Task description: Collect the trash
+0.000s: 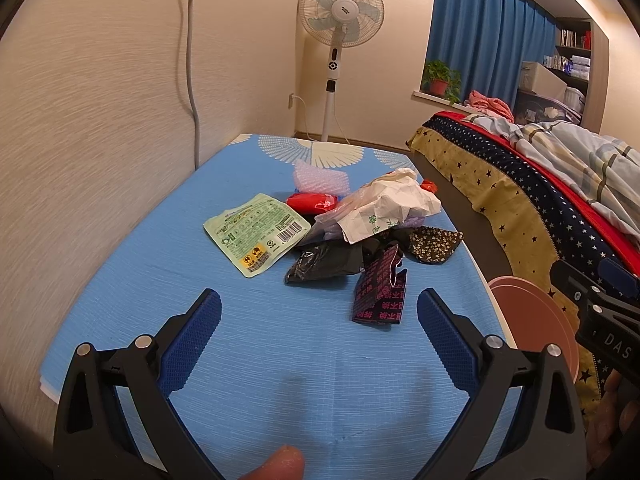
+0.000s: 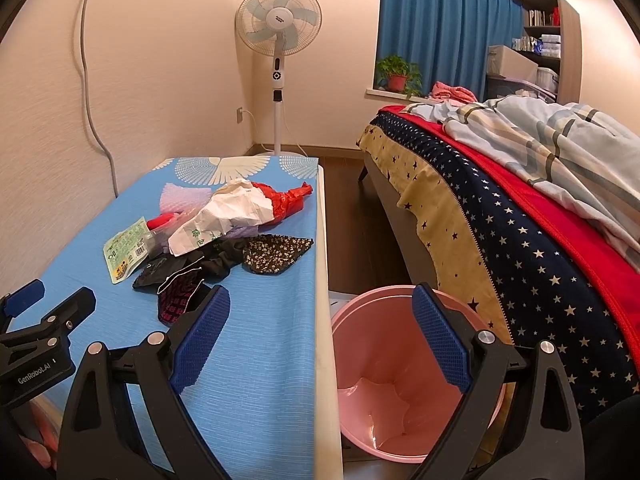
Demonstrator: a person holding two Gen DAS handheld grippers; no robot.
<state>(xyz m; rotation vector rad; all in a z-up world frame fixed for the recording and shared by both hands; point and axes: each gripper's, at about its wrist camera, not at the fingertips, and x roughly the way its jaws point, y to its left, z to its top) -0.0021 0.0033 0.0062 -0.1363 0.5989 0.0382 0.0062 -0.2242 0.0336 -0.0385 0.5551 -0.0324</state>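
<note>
Crumpled white paper [image 1: 394, 200], green packet [image 1: 256, 232], black wrappers [image 1: 320, 266]

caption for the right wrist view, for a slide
Open right gripper hovers over the pink bin beside a blue table piled with trash.

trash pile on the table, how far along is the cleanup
Nothing looks collected yet: the pink bin beside the table shows no trash inside. Nothing is in hand either; the left gripper and right gripper both hang open. Left to do: the whole pile, including the green packet, crumpled paper and dark wrapper.
</note>
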